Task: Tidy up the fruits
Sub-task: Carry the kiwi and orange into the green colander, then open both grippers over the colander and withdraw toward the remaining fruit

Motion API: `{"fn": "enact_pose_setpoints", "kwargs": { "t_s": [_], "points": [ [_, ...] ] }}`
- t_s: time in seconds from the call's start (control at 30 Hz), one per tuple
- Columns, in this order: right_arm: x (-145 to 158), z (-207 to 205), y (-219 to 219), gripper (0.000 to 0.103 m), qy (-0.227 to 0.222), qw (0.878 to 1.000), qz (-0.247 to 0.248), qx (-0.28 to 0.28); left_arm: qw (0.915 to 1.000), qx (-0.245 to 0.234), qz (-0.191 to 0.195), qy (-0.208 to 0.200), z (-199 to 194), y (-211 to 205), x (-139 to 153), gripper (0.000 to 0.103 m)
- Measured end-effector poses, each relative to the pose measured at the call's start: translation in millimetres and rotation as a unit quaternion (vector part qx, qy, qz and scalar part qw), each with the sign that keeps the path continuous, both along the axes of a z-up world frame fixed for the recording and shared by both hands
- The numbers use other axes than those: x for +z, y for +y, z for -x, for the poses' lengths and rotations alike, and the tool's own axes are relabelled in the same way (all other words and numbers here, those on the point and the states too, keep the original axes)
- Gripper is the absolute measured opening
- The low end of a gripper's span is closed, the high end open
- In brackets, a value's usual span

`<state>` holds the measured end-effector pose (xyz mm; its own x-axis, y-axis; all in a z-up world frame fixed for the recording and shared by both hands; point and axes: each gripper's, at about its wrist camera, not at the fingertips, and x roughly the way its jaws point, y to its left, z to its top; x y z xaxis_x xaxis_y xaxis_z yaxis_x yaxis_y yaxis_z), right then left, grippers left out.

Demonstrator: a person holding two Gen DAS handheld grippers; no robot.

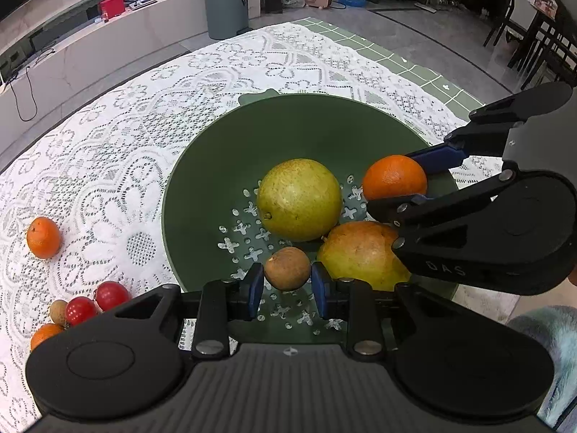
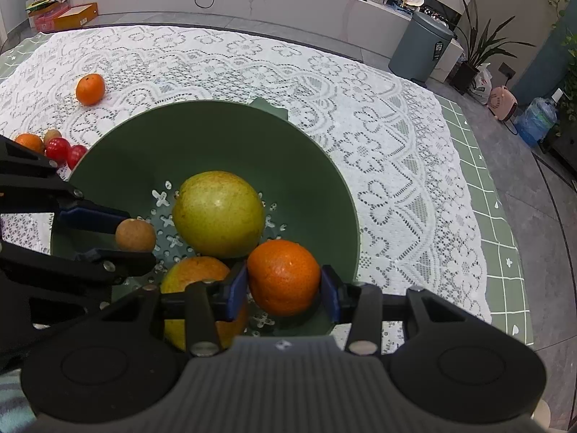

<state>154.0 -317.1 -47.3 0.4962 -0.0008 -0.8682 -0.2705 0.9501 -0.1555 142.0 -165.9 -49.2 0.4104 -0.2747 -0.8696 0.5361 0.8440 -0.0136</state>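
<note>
A green colander bowl (image 1: 216,137) (image 2: 324,166) stands on the lace cloth. In it lie a large yellow-green fruit (image 1: 299,200) (image 2: 218,213) and a yellow-orange fruit (image 1: 357,252) (image 2: 194,270). My left gripper (image 1: 287,284) (image 2: 135,236) is shut on a small brown round fruit (image 1: 287,269) (image 2: 135,234), held just above the bowl's perforated bottom at its near side. My right gripper (image 2: 285,287) (image 1: 396,184) is shut on an orange mandarin (image 2: 283,274) (image 1: 395,176), held inside the bowl beside the two big fruits.
On the cloth left of the bowl lie a lone mandarin (image 1: 43,237) (image 2: 90,89) and a cluster of two red cherry tomatoes (image 1: 111,294) (image 2: 57,147), a small brown fruit (image 1: 58,310) and another mandarin (image 1: 45,333). A grey bin (image 1: 225,3) stands beyond the table.
</note>
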Motion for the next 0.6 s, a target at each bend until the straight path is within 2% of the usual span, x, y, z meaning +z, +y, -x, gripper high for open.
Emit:
{"fn": "enact_pose_setpoints", "kwargs": {
  "t_s": [0.1, 0.17, 0.43, 0.6],
  "points": [
    [3, 3, 0, 0.044, -0.005, 1.0, 0.001, 0.004, 1.0, 0.0, -0.002, -0.005, 1, -1, 1, 0.039],
    [7, 4, 1, 0.052, -0.015, 1.0, 0.005, 0.007, 1.0, 0.0, 0.001, -0.007, 2, 0, 4, 0.042],
    [29, 14, 6, 0.057, -0.05, 0.999, 0.008, 0.01, 0.9991, 0.009, 0.019, -0.037, 15, 12, 29, 0.051],
    [49, 24, 9, 0.062, -0.084, 0.996, -0.005, -0.001, 0.9969, 0.037, 0.03, -0.062, 26, 29, 48, 0.051]
  ]
}}
